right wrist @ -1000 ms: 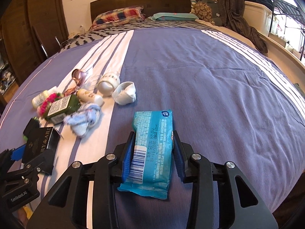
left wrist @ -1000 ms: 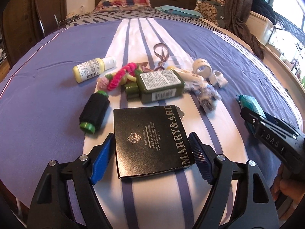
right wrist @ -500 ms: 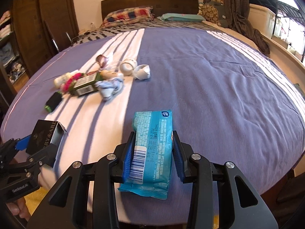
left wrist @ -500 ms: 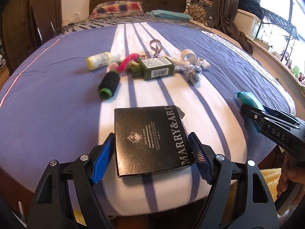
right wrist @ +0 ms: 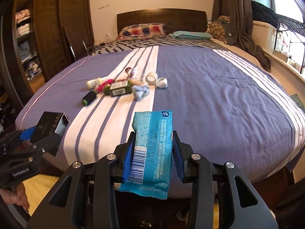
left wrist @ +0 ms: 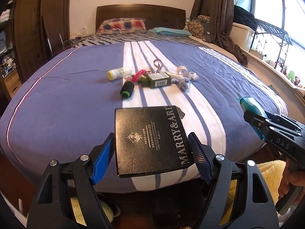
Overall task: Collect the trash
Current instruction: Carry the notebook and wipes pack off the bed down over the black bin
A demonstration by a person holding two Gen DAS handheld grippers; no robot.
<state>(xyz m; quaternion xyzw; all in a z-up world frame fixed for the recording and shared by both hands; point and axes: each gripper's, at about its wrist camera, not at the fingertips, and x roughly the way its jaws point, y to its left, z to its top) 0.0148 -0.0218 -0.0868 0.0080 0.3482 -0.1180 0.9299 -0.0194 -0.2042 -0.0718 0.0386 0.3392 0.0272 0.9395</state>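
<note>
A: What is each hand carrying?

B: The left gripper point(left wrist: 151, 148) is clamping a flat black cardboard box with silver lettering point(left wrist: 150, 139) between its blue pads, and the right gripper point(right wrist: 152, 157) is squeezing a crinkly blue plastic packet with a barcode point(right wrist: 150, 152). Both pieces are hanging in the air over the foot edge of the purple and white striped bed cover point(right wrist: 219, 99), not lying on it

A: So how much of the collecting is looking finished?

B: Two items are lifted, and I am judging that they are on their way to a bin, though no bin is showing. Well ahead of both grippers a cluster is waiting on the white stripe: a pale yellow bottle point(left wrist: 119, 73), a dark green labelled bottle point(left wrist: 158, 80), a black roller with green ends point(left wrist: 126, 90), a pink fuzzy loop point(left wrist: 140, 74), a white tape ring point(left wrist: 182, 70) and a crumpled blue-white cloth point(left wrist: 184, 82)

A: Then most is remaining?

B: It is seeming so, if all of that counts as trash
</note>
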